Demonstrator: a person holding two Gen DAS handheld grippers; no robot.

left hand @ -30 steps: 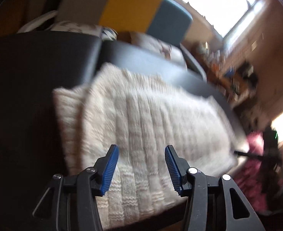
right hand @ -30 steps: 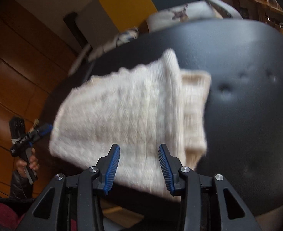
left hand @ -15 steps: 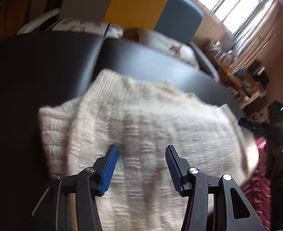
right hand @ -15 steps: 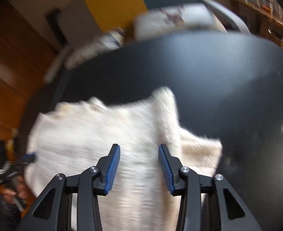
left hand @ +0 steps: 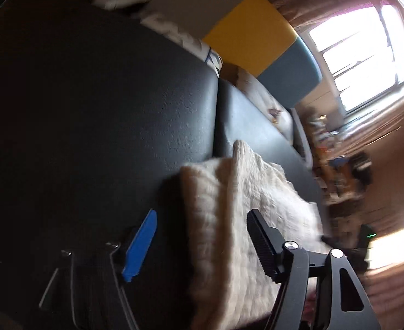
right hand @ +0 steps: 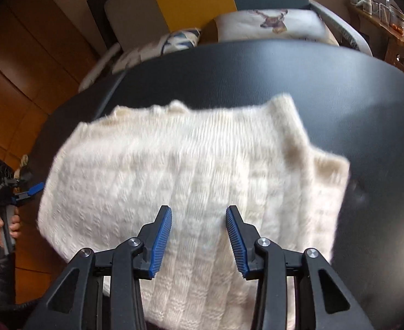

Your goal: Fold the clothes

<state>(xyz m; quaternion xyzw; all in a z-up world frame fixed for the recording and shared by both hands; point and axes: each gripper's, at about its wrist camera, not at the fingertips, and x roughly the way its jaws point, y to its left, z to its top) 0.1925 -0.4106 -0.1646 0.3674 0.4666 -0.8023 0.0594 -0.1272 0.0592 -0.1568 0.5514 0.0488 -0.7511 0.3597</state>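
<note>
A cream knitted sweater (right hand: 179,170) lies folded on a black padded surface (right hand: 298,77), its near part running under my right gripper. In the left wrist view the sweater (left hand: 246,200) is seen edge-on, a thick folded stack. My left gripper (left hand: 202,222) hangs open over the sweater's left edge, nothing between its fingers. My right gripper (right hand: 199,214) is open above the sweater's near middle, holding nothing. The left gripper (right hand: 28,189) also shows at the far left of the right wrist view, held by a hand (right hand: 9,225) beside the sweater's left end.
Behind the black surface (left hand: 119,110) stands a chair with yellow and blue-grey panels (left hand: 254,27) and printed cushions (right hand: 273,24). A wooden floor (right hand: 23,63) lies to the left. A bright window (left hand: 361,52) and cluttered shelves (left hand: 339,165) are at the right.
The left gripper has swung left and tilted, now seeing the sweater edge-on at its left end. The right gripper has pulled back slightly above the sweater. Both stay open.
</note>
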